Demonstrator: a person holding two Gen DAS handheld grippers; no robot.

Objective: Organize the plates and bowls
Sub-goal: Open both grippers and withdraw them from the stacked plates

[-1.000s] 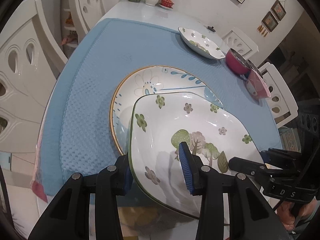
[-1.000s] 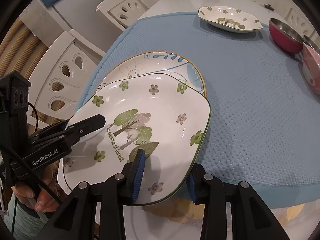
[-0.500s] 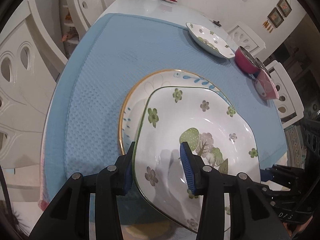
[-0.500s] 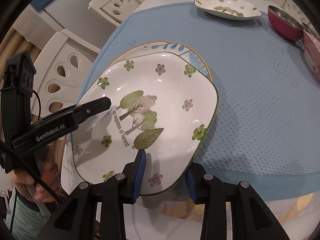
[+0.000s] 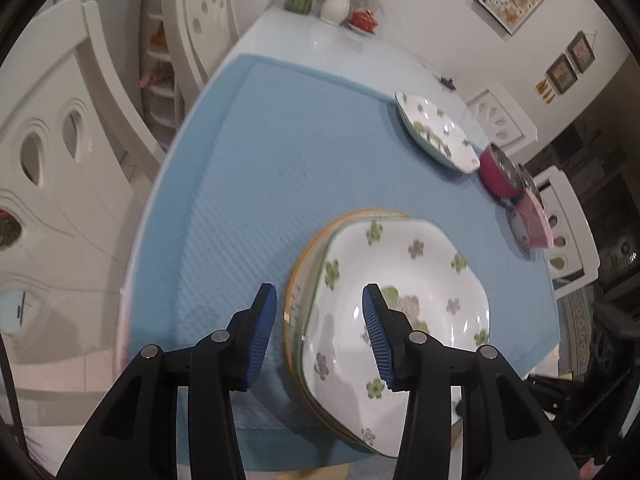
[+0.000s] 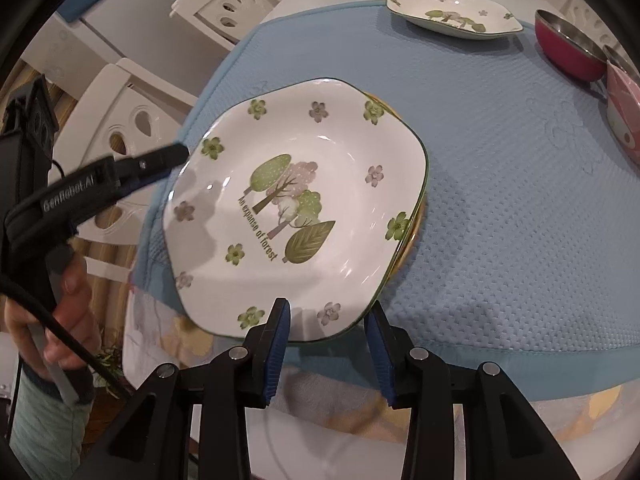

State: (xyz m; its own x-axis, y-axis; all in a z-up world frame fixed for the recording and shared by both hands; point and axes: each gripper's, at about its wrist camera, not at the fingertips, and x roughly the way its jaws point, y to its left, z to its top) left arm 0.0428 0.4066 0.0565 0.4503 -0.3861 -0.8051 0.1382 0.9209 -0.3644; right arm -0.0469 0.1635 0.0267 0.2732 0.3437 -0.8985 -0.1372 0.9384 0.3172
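Note:
A squarish white plate (image 5: pixel 400 280) (image 6: pixel 296 208) printed with green flowers and trees lies on a round gold-rimmed plate (image 5: pixel 298 280) (image 6: pixel 416 224) and covers nearly all of it. My left gripper (image 5: pixel 319 292) straddles the stack's left rim. Its jaws are opening: the left pad stands clear over the mat and the right pad hovers over the plate's inside. One left finger (image 6: pixel 152 164) ends at the plate's left corner. My right gripper (image 6: pixel 327 306) is open, with the plate's near rim between its tips and neither pad pressing.
A blue mat (image 5: pixel 260 160) covers the table. At the far right stand a second floral plate (image 5: pixel 436 136) (image 6: pixel 452 12), a red bowl (image 5: pixel 498 176) (image 6: pixel 568 52) and a pink bowl (image 5: pixel 532 224) (image 6: pixel 624 112). White chairs (image 5: pixel 60 160) ring the table. The table's front edge is just below the stack.
The floral plate has shifted farther onto the round plate and now hides most of it. My left gripper moved left off the rim. The plate sits shallower between the right fingers.

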